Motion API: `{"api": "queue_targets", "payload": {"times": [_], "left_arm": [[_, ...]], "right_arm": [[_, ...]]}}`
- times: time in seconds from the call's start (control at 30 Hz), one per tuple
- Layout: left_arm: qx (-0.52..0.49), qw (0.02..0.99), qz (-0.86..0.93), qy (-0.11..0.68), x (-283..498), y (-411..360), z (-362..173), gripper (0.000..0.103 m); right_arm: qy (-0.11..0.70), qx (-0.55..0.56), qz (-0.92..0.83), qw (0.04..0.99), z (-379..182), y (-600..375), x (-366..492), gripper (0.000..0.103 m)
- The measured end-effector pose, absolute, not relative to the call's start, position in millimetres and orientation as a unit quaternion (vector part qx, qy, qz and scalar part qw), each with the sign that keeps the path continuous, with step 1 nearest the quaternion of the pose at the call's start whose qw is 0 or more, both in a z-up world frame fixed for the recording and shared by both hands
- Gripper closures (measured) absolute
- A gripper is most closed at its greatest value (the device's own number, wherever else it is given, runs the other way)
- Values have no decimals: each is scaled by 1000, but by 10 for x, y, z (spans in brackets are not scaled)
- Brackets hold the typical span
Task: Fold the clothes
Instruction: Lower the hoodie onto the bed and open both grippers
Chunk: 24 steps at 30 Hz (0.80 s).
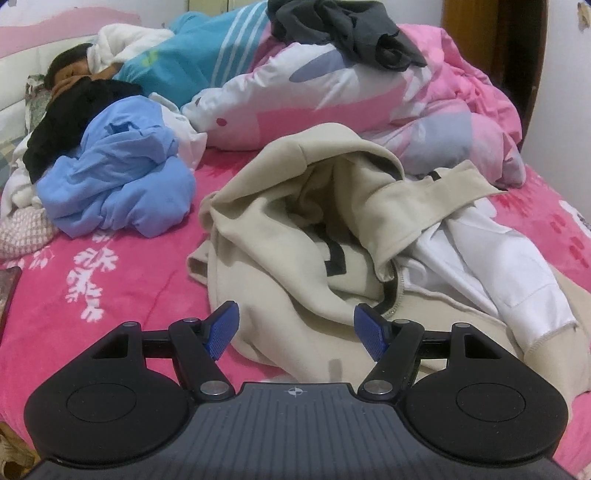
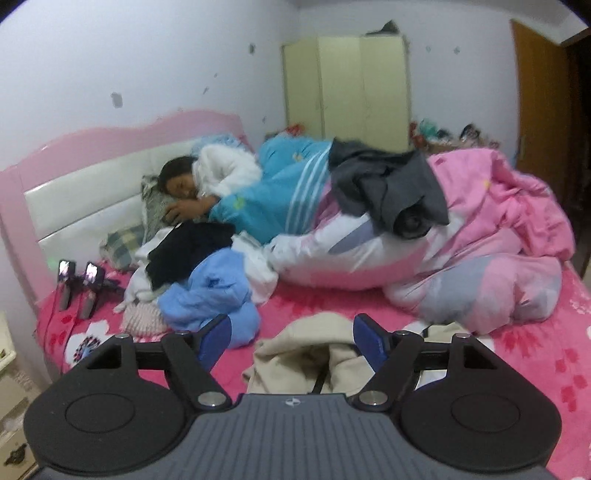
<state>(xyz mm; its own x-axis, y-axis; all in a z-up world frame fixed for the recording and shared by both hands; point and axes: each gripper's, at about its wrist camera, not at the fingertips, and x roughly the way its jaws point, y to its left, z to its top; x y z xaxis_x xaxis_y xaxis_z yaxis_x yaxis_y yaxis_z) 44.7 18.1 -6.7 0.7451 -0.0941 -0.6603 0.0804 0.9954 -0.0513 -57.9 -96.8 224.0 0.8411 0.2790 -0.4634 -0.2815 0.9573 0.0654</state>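
A beige hoodie point(image 1: 295, 229) lies crumpled on the pink bed sheet point(image 1: 129, 280), near the front edge of the bed, with a white garment point(image 1: 517, 280) spilling out at its right side. The left claw point(image 1: 295, 332) hangs just above the near part of the hoodie, its blue pads point(image 1: 221, 328) set wide apart with nothing gripped between them. The right claw point(image 2: 291, 343) sits higher and farther back from the bed, looking down over the same hoodie point(image 2: 306, 350); its jaws stand wide and hold nothing.

To the left of the hoodie a light blue garment point(image 1: 118, 184) is bundled in a heap, with a black piece of clothing point(image 1: 74, 114) behind it. A pink and white quilt point(image 1: 369, 110) is piled across the far right of the bed, and a dark grey garment point(image 1: 340, 33) lies on top of it. At the far left a person point(image 2: 207, 177) lies by the headboard point(image 2: 92, 173). A pale wardrobe point(image 2: 347, 88) stands against the far wall.
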Motion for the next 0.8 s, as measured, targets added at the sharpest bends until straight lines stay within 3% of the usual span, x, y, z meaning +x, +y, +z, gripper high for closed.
{"api": "queue_targets", "payload": {"times": [0.47, 0.6, 0.8], "left_arm": [[-18, 930, -16, 366, 453, 450, -202, 34], [-20, 930, -3, 368, 441, 560, -229, 34], [-40, 931, -28, 362, 414, 647, -295, 34]], "right_arm": [[251, -62, 143, 955, 1905, -550, -493, 24], [292, -89, 135, 943, 1680, -507, -421, 24], [311, -101, 56, 943, 1082, -1318, -52, 23]]}}
